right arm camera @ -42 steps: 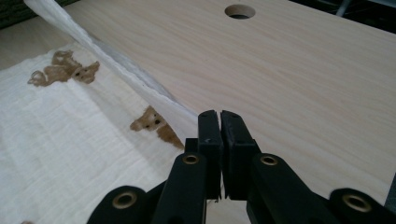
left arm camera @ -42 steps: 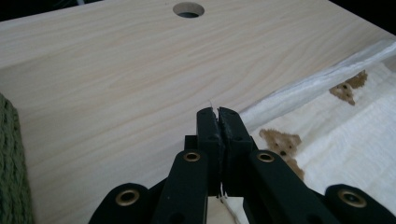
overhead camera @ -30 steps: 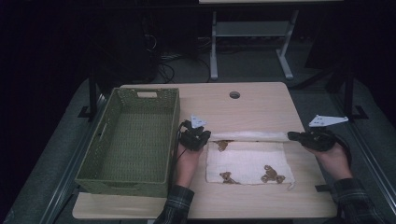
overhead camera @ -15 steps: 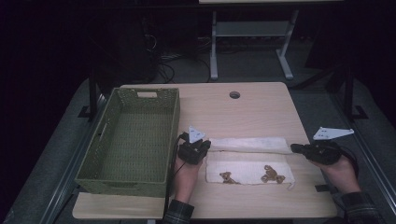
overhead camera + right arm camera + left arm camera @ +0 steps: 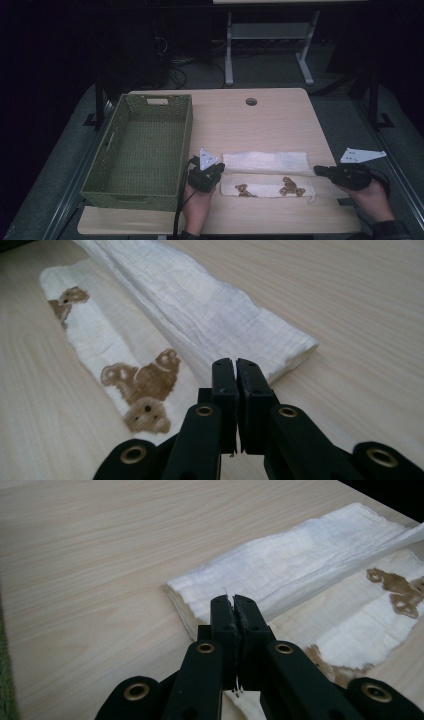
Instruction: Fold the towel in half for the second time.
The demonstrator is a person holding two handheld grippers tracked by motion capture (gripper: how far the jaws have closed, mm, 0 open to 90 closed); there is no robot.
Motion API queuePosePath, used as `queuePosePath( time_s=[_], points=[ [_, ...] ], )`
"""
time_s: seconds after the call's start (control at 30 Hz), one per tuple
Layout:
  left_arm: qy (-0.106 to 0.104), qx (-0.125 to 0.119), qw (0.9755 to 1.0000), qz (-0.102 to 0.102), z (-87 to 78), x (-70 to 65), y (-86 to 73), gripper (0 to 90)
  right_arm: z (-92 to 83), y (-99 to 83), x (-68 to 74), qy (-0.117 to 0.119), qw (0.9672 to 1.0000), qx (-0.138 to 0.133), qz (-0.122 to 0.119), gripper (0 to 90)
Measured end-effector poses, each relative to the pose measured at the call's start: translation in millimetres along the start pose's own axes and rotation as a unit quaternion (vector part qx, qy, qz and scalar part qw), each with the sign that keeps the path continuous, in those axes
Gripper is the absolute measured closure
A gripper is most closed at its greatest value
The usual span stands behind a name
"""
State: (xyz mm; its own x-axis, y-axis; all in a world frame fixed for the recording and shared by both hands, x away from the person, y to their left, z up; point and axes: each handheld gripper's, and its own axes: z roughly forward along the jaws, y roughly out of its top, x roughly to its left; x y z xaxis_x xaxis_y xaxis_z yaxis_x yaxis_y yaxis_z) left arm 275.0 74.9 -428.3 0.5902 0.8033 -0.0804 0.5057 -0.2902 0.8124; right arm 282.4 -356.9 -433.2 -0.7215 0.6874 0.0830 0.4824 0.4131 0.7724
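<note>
Folding: both grippers have dragged the bear-print cloth (image 5: 267, 175) edge toward the person, doubling it.
Left gripper (image 5: 233, 611): jaws pinching cloth.
Right gripper (image 5: 235, 371): jaws pinching cloth.
Basket (image 5: 141, 150): awaiting cloth.

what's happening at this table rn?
A person is folding a white cloth with brown bear prints on a wooden table, using a handheld gripper in each hand. The left gripper is shut on the cloth's left end; the right gripper is shut at its right end, though whether it pinches fabric is unclear. The far edge lies folded over toward the person, leaving a strip of bears showing. An empty green basket sits on the left.
</note>
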Motion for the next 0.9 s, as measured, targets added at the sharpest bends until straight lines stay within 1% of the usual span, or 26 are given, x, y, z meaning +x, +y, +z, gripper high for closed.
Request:
queuePosePath(
  time_s=[0.1,0.13,0.17,0.27,0.3,0.37,0.47,0.5,0.63,0.7,0.73,0.8,0.83,0.9],
  points=[
    [0.000,0.001,1.0000,0.003,-4.7,-5.6,-2.7,88.1,-3.1,-5.5,5.1,0.003,1.0000,0.002,0.000,87.0],
    [0.001,0.003,1.0000,0.008,-5.9,-7.2,-3.7,88.1,-3.8,-7.5,6.7,0.006,1.0000,0.000,0.002,87.0],
    [0.003,0.007,0.9999,0.012,-6.6,-8.7,-4.8,88.0,-5.1,-9.1,8.2,0.007,1.0000,0.004,0.002,87.0],
    [0.002,0.015,0.9998,0.016,-7.0,-11.2,-10.2,88.0,-5.0,-14.6,13.4,0.015,0.9998,0.013,0.001,86.8],
    [0.001,0.014,0.9998,0.013,-6.4,-11.5,-12.3,88.0,-4.7,-16.4,14.7,0.017,0.9997,0.018,0.001,86.8],
    [-0.001,0.022,0.9996,0.015,-5.3,-11.3,-15.9,88.0,-3.8,-19.0,15.6,0.022,0.9994,0.025,0.001,86.8],
    [-0.005,0.025,0.9996,0.011,-4.8,-12.0,-19.9,88.1,-1.7,-20.6,16.6,0.025,0.9991,0.034,0.002,86.8],
    [-0.006,0.025,0.9996,0.010,-5.6,-11.8,-21.1,88.0,-1.2,-21.0,16.6,0.026,0.9990,0.036,-0.002,86.8],
    [-0.016,0.032,0.9993,0.007,-7.5,-11.2,-25.7,88.0,0.4,-23.5,18.6,0.034,0.9985,0.043,-0.003,86.8],
    [-0.021,0.039,0.9990,0.010,-7.4,-12.0,-28.0,88.0,-0.1,-25.6,19.3,0.035,0.9983,0.046,-0.008,86.7],
    [-0.022,0.041,0.9988,0.013,-7.7,-12.3,-29.0,88.0,-0.7,-26.6,20.1,0.039,0.9981,0.048,-0.004,86.7],
    [-0.026,0.051,0.9982,0.018,-7.5,-12.2,-31.3,88.0,-1.1,-28.8,20.4,0.042,0.9979,0.049,-0.005,86.6],
    [-0.027,0.052,0.9982,0.015,-6.4,-12.7,-32.8,88.0,-0.6,-29.9,20.8,0.045,0.9976,0.052,-0.004,86.6],
    [-0.027,0.064,0.9974,0.020,-5.4,-13.5,-35.2,88.0,1.4,-31.7,21.3,0.050,0.9968,0.063,-0.006,86.4]
  ],
)
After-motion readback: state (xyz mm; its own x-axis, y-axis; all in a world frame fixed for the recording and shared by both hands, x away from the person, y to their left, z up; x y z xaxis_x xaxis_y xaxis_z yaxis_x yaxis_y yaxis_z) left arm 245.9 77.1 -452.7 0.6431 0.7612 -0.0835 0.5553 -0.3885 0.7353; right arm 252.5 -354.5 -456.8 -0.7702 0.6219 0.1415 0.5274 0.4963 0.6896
